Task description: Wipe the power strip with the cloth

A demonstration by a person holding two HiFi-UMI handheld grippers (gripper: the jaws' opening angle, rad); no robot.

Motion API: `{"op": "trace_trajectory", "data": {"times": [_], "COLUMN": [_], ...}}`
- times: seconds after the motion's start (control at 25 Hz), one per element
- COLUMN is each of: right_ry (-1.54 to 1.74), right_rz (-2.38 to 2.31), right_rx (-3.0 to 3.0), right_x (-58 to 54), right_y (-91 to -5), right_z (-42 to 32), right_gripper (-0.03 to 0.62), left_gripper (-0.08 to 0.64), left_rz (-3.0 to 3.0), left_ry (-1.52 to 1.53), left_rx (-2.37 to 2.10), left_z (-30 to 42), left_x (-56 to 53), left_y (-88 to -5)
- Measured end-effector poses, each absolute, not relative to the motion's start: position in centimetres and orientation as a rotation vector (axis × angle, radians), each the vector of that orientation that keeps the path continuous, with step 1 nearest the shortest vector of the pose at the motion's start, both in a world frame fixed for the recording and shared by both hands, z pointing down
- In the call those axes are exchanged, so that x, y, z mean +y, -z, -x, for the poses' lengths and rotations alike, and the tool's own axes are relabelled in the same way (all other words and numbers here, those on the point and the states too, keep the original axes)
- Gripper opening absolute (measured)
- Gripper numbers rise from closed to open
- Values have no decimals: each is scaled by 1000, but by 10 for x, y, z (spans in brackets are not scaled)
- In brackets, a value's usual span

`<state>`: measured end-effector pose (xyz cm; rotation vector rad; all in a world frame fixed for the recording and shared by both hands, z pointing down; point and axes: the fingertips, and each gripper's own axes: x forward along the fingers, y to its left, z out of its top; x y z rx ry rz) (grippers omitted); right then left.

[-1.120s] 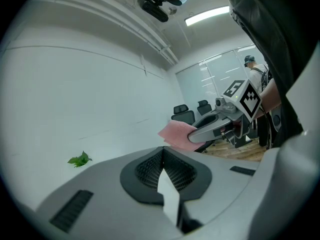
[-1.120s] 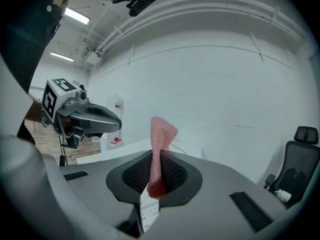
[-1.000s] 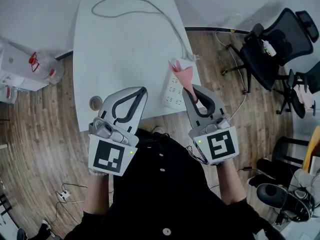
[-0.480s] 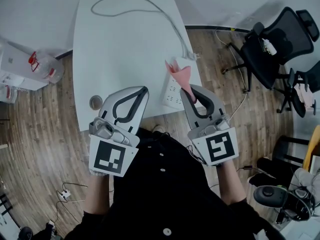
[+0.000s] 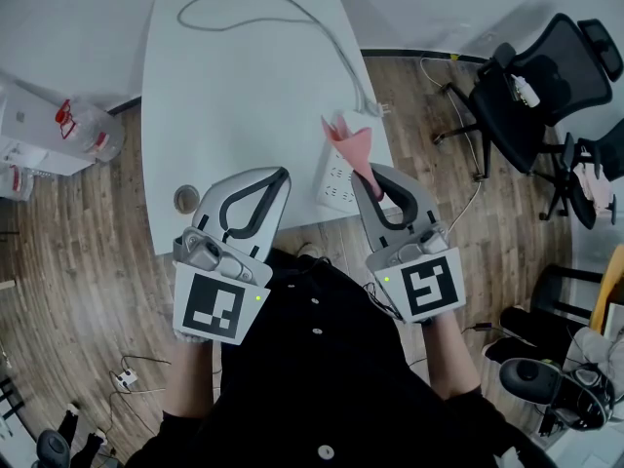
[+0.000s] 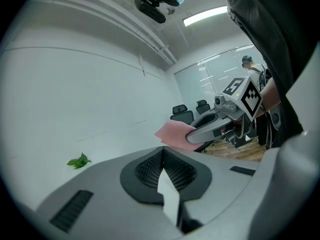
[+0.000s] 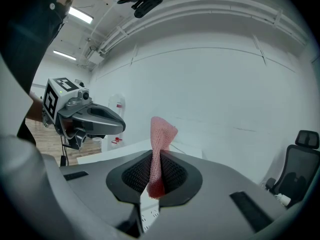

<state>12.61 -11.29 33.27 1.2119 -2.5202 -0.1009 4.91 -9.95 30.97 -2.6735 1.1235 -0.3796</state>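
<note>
The right gripper (image 5: 367, 177) pinches a pink mesh cloth (image 5: 349, 142) over the white rectangular power strip (image 5: 336, 179) near the edge of the white table (image 5: 234, 96), likely poised for wiping, while the left gripper (image 5: 280, 175) idles, jaws pressed together, empty.

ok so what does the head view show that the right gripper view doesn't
Only the head view: the marker cube on the right hand-held gripper, and a small round thing at the near edge of the white table. Only the right gripper view: the ceiling lights and the head camera overhead. Both: the pink cloth pinched in the shut right hand-held gripper, the shut, empty left hand-held gripper, and the clear jug with red marks.
</note>
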Motion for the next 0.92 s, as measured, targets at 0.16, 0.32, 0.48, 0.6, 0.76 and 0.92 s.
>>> {"op": "trace_trajectory", "data": {"times": [0.16, 0.32, 0.48, 0.6, 0.76, 0.92], "right_ry": [95, 96, 90, 96, 98, 73], "right_rz": [-1211, -1211, -1209, -1208, -1208, -1221], "right_rx": [-2518, -2518, -2518, -2521, -2521, -2519], "right_x": [-112, -111, -110, -110, -110, -109], "right_y": [-333, -334, -334, -334, -334, -336], "right_z": [-127, -128, -127, -125, -125, -126], "right_gripper": [54, 54, 54, 54, 54, 54], "left_gripper": [14, 14, 14, 14, 14, 14], "left_rz": [2675, 2674, 2673, 2672, 2675, 2679], "left_ry": [378, 382, 379, 375, 379, 385], "left_rx": [1126, 1126, 1126, 1126, 1126, 1127], "left_z": [-49, -50, -50, -49, -49, -48], "left_x": [-99, -97, -97, -97, -96, -95], "left_y": [-309, -310, -310, -310, -311, -313]}}
